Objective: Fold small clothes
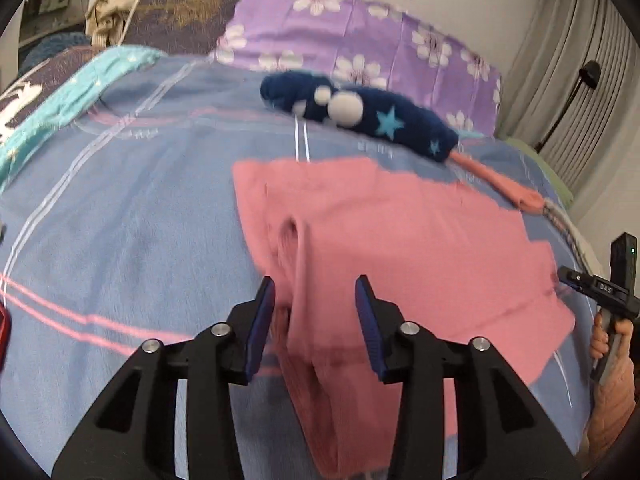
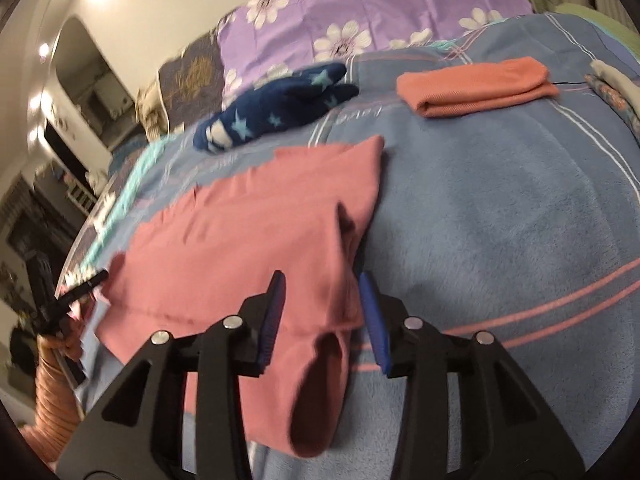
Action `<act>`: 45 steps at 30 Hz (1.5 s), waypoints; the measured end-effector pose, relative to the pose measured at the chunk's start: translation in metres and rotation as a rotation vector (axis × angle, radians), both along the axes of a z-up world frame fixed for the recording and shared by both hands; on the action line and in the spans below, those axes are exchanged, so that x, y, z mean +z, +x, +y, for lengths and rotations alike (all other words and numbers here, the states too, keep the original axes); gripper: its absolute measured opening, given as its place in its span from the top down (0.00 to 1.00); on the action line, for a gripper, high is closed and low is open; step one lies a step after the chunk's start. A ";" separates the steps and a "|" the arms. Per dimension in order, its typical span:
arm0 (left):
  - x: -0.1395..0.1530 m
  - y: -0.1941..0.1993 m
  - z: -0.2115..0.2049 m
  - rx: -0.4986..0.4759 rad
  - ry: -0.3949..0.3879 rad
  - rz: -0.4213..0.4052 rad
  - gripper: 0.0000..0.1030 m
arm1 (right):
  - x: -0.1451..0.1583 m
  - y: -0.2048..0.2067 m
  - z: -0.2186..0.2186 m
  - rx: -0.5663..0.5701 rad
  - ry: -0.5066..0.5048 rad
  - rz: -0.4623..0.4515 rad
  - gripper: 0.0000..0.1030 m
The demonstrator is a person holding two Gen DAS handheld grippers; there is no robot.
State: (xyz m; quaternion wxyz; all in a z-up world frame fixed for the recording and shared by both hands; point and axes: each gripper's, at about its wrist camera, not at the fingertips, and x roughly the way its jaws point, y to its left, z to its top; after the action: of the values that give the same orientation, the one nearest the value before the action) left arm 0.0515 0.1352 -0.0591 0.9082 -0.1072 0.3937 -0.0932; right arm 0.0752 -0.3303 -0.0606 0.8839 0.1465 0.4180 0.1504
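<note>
A pink garment lies spread on the blue blanket; it also shows in the right wrist view. My left gripper is open, its jaws either side of a raised fold at the garment's near left edge. My right gripper is open around the garment's near right corner, where a sleeve hangs toward me. The right gripper also shows at the far right of the left wrist view. The views are motion-blurred.
A navy star-patterned piece lies beyond the garment, also seen in the right wrist view. A folded orange cloth sits at the back right. A purple flowered sheet covers the bed's far side. Curtains hang at right.
</note>
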 end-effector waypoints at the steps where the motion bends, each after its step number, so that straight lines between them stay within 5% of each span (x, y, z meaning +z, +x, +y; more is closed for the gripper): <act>1: -0.003 -0.001 -0.001 0.002 0.007 0.014 0.98 | -0.003 0.002 0.001 0.005 0.003 0.015 0.91; 3: -0.003 -0.002 0.002 0.016 -0.010 0.016 0.98 | 0.001 0.001 -0.004 -0.016 0.060 0.013 0.92; 8: 0.030 0.010 0.015 0.014 -0.191 -0.054 0.98 | 0.041 0.015 -0.021 -0.045 0.241 -0.071 0.93; 13: 0.064 0.061 0.016 0.101 -0.183 -0.136 0.98 | 0.065 0.078 -0.025 -0.121 0.240 -0.078 0.93; 14: 0.062 0.079 0.018 0.146 -0.164 -0.128 0.94 | 0.062 0.093 -0.025 -0.144 0.232 -0.060 0.90; 15: 0.058 0.091 0.021 0.195 -0.141 -0.115 0.80 | 0.059 0.102 -0.026 -0.168 0.222 -0.042 0.88; 17: 0.048 0.109 0.028 0.268 -0.116 -0.082 0.57 | 0.048 0.116 -0.028 -0.218 0.197 -0.004 0.67; 25: 0.007 0.117 0.035 0.198 -0.081 0.006 0.47 | 0.008 0.117 -0.027 -0.155 0.082 0.030 0.65; 28: 0.001 0.124 0.028 0.168 -0.087 0.026 0.48 | 0.006 0.122 -0.024 -0.143 0.105 0.025 0.65; 31: -0.003 0.131 0.018 0.138 -0.051 0.038 0.64 | 0.010 0.126 -0.015 -0.110 0.085 0.011 0.65; 37: -0.013 0.136 0.014 0.127 -0.008 0.072 0.64 | -0.002 0.135 0.006 -0.052 0.002 0.049 0.66; 39: -0.016 0.135 0.013 0.117 -0.006 0.076 0.74 | -0.006 0.137 0.011 -0.046 -0.027 0.051 0.95; 41: -0.014 0.134 0.011 0.097 0.010 0.062 0.98 | -0.004 0.134 0.011 -0.056 -0.022 0.036 0.96; 45: -0.001 0.126 0.015 0.109 -0.013 0.005 0.98 | 0.012 0.126 0.009 -0.049 0.001 -0.019 0.96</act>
State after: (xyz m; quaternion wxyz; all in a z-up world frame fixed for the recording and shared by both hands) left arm 0.1771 0.1500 -0.0602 0.9101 -0.1346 0.3891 -0.0460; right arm 0.2010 -0.3214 -0.0484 0.8911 0.1558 0.4059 0.1304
